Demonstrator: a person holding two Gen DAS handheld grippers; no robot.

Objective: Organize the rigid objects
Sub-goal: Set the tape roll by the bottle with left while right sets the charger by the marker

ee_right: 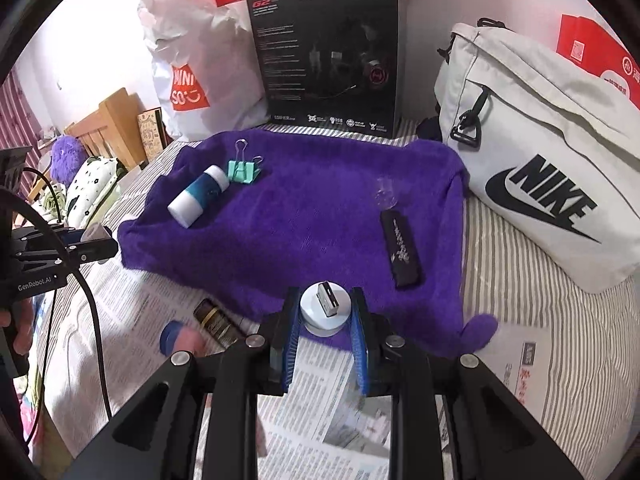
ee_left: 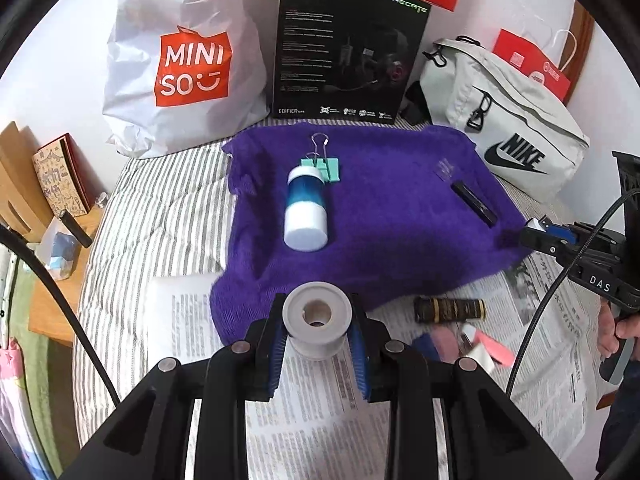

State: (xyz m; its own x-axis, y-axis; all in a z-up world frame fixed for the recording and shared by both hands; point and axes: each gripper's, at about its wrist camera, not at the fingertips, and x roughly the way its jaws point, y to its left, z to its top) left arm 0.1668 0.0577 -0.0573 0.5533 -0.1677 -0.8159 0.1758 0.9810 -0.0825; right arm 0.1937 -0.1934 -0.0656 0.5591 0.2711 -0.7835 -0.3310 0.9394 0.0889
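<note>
Grey spool (ee_left: 317,322): clamped between the left gripper (ee_left: 318,344) pads, held above newspaper (ee_left: 304,420) at the purple towel's (ee_left: 380,216) near edge. White USB plug (ee_right: 325,307): pinched in the right gripper (ee_right: 325,334). Advice: carry both level, grip firm, and set down on open towel clear of the bottle (ee_left: 306,210) and binder clip (ee_left: 326,166).

Black grippers, blue ribbed fingers (ee_left: 276,354), silver screws, black braided cable (ee_left: 560,276).

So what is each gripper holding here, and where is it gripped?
Left gripper: a grey spool, pinched across its sides. Right gripper: a white USB adapter, gripped by its round body, plug forward.
</note>
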